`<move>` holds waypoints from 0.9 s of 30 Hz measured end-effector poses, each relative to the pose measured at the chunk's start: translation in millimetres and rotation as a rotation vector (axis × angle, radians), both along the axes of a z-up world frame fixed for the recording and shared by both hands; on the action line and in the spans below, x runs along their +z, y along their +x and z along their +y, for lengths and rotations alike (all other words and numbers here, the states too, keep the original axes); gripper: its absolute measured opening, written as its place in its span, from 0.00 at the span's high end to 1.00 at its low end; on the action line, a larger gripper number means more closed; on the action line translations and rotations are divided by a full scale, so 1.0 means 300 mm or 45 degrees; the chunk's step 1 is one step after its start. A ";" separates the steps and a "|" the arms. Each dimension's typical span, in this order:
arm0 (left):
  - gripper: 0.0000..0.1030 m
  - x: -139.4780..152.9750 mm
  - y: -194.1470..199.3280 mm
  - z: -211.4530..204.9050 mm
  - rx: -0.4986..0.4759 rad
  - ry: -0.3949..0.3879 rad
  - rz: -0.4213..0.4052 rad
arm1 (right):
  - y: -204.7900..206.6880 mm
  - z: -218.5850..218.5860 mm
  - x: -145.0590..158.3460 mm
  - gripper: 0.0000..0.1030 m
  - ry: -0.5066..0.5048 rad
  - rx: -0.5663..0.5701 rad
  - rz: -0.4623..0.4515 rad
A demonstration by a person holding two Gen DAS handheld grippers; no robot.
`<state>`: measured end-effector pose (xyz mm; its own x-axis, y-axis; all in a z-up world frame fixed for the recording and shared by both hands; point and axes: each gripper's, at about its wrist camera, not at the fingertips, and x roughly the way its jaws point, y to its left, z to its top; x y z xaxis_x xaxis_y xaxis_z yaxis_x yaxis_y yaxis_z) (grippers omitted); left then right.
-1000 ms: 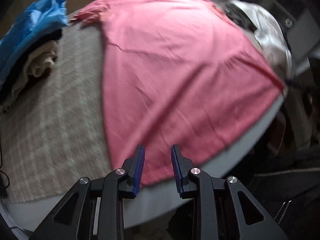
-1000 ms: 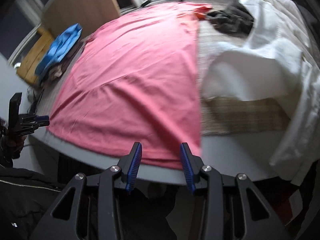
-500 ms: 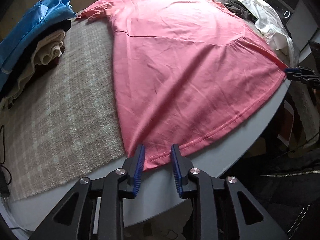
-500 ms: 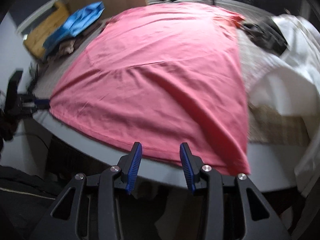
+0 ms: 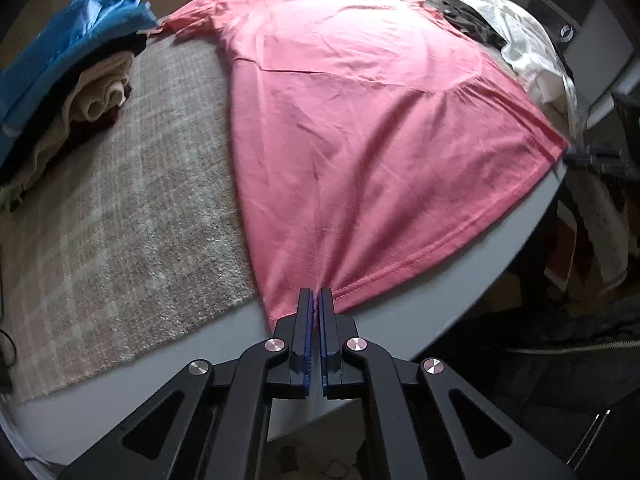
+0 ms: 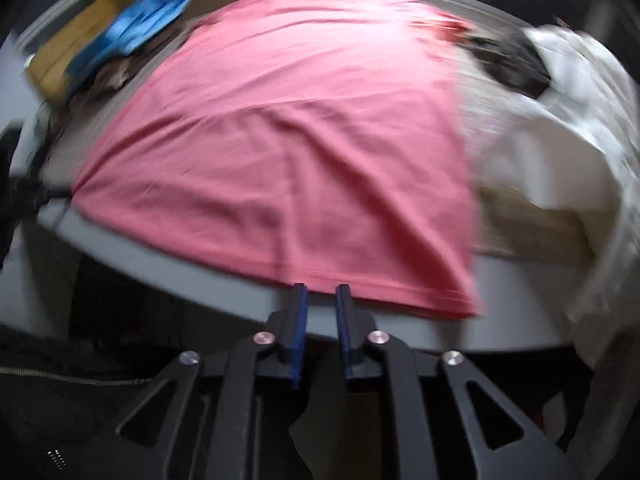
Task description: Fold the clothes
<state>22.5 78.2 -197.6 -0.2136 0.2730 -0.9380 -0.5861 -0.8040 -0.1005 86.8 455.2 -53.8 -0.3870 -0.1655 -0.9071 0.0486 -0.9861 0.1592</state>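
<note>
The light, limp pink shirt (image 5: pixel 380 120) lies flat; left gripper (image 5: pixel 319 300) pinches its near hem, right gripper (image 6: pixel 321 294), narrowly parted, seemingly empty at the blurred hem

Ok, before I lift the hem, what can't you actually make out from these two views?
- Right wrist view: motion blur; unclear whether the right gripper touches the pink shirt hem.
- Left wrist view: the left gripper covers the pinched fabric, so the number of layers is hidden.
- Left wrist view: the pile of clothes is cut off by the left edge.
- Both views: shirt collar too far and distorted.
</note>
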 end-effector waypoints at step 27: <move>0.84 0.054 -0.031 -0.113 0.098 0.079 -0.034 | 0.037 0.169 -0.027 0.62 0.065 -0.216 0.013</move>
<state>13.1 44.2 -181.5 -0.2117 0.3143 -0.9254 -0.5193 -0.8383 -0.1660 97.8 505.9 -62.1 -0.4147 -0.0505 -0.9086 -0.1182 -0.9870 0.1088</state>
